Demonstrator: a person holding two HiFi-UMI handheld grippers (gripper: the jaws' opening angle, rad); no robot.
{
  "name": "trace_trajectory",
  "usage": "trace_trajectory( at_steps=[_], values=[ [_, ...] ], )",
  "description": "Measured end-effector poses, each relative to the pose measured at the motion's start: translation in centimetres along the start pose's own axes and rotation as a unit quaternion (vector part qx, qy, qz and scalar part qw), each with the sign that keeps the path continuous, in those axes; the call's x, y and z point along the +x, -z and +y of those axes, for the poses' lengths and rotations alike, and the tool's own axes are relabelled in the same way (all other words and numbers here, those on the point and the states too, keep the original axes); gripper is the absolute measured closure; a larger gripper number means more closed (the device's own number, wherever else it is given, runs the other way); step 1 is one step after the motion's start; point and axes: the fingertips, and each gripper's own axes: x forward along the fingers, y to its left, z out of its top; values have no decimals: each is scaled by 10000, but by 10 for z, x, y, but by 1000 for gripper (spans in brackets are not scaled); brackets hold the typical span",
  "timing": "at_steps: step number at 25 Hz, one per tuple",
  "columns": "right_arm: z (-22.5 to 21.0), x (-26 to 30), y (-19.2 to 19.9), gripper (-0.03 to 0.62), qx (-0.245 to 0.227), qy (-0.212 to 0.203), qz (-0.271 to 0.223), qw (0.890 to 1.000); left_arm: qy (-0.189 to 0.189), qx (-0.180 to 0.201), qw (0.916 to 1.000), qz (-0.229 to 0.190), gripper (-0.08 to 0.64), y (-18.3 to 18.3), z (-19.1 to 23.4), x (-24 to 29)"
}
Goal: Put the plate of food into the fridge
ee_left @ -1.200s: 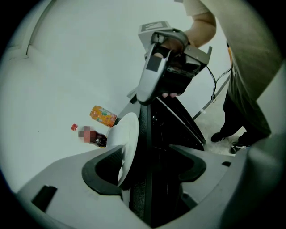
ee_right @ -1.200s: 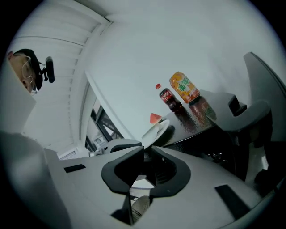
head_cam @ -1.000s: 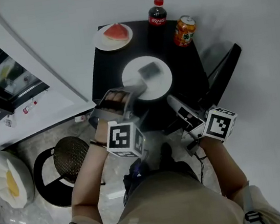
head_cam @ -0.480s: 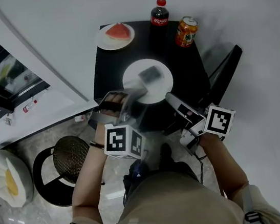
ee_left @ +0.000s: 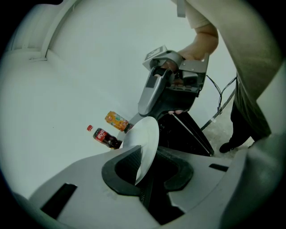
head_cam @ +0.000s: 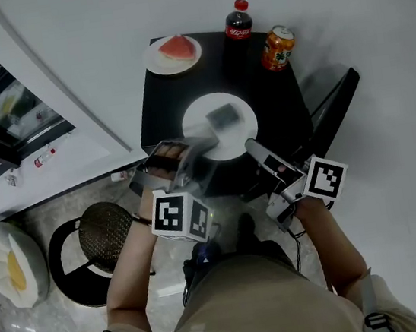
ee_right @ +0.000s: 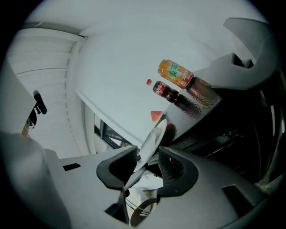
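My left gripper [ee_left: 149,167] has just been closing and now pinches the near-left rim of the white plate [head_cam: 237,140]. My right gripper [ee_right: 147,165] has just been opening. Its jaws stand wide with the near-right rim between them, and the pads are not pressing on it. The plate lies flat in the middle of the black table [head_cam: 164,98], with a grey piece of food [head_cam: 221,115] on it. Farther off are a plate of watermelon [head_cam: 159,67] at the left, and a cola bottle [head_cam: 235,21] and an orange can [head_cam: 276,46] to the right. I judge this to be the grasping step. Next my right jaws should close on the rim, then both hands should lift together, keeping the plate level for the carry to the fridge.
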Motion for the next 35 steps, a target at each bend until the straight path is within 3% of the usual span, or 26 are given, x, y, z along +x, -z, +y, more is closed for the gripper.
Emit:
trace_trajectory(
  at_steps=[16, 35],
  values=[
    [-11, 8, 11, 473, 730, -101, 14, 9973, 80, 59, 9996, -261, 485, -8, -12, -18],
    [-13, 2, 19, 525, 1416, -82, -182, 9897, 90, 55, 9997, -230, 483, -10, -20, -23]
  ],
)
